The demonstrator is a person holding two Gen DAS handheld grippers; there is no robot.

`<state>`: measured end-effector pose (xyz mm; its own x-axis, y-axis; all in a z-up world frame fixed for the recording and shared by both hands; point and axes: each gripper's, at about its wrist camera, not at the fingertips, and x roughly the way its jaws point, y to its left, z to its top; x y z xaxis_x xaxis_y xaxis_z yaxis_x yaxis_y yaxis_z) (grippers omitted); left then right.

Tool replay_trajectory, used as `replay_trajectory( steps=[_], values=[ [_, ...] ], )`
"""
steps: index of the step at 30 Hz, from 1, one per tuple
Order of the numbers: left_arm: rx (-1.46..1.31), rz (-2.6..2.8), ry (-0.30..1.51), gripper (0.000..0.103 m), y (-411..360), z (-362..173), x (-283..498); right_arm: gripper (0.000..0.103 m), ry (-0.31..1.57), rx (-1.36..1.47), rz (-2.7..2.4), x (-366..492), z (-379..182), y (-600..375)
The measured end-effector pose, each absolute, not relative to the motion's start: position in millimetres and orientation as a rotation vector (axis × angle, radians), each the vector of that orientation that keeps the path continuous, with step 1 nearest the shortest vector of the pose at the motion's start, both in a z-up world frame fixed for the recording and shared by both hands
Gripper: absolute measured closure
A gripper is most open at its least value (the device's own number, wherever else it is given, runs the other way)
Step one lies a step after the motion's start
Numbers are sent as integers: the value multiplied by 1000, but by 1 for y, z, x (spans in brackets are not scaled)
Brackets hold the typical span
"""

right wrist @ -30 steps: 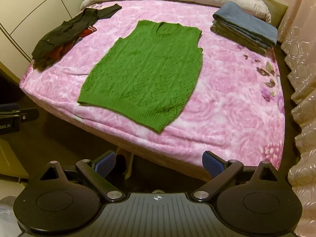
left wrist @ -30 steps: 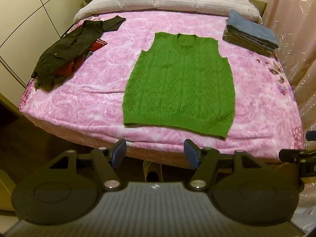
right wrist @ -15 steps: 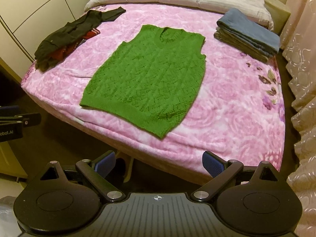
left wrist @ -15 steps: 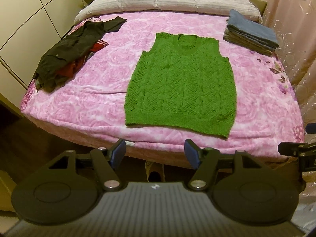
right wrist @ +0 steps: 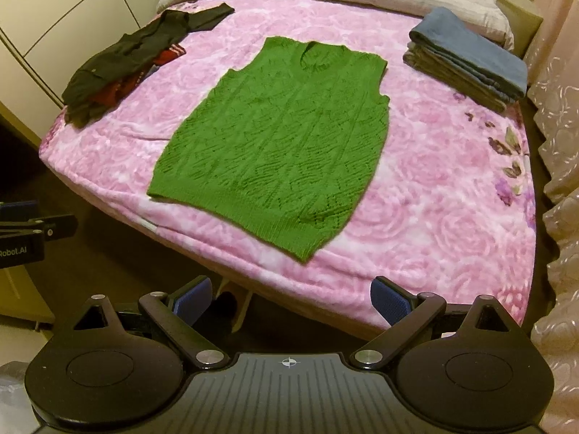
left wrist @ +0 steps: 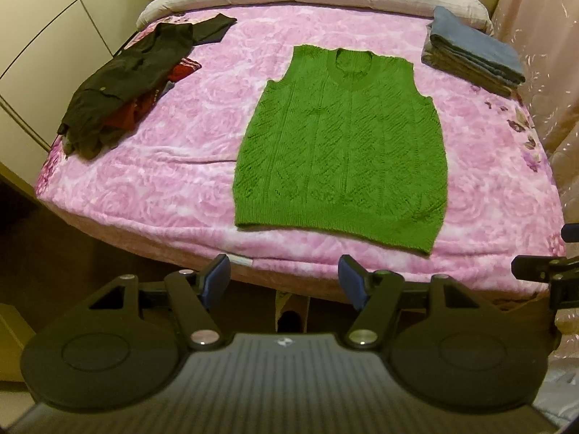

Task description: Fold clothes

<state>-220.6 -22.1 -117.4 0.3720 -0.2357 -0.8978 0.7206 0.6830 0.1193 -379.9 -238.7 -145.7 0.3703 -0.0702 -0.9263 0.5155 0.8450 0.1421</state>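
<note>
While the green knitted vest (left wrist: 340,144) lies spread flat on the pink blanket (left wrist: 181,181) in the middle of the bed, neckline toward the pillow end, both tools hover short of the bed's near edge. The left tool (left wrist: 284,280) has its blue pads spread with nothing between them, and the right tool (right wrist: 291,298) is likewise spread and empty. A heap of dark and red clothes (left wrist: 123,83) sits near the left edge of the bed, well apart from the vest. A folded stack (right wrist: 466,59) rests at the far right.
</note>
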Motion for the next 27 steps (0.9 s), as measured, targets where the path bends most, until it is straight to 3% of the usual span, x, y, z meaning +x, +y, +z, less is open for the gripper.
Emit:
replay_trajectory(
  steps=[9, 19, 27],
  values=[
    [629, -741, 1080, 41, -77, -148, -154, 6, 1204, 555, -476, -335, -172, -281],
    [715, -856, 1118, 42, -132, -186, -22, 6, 1239, 719, -697, -281, -213, -348],
    [798, -1017, 1168, 48, -198, -255, 72, 6, 1272, 804, -803, -242, -274, -389]
  ],
)
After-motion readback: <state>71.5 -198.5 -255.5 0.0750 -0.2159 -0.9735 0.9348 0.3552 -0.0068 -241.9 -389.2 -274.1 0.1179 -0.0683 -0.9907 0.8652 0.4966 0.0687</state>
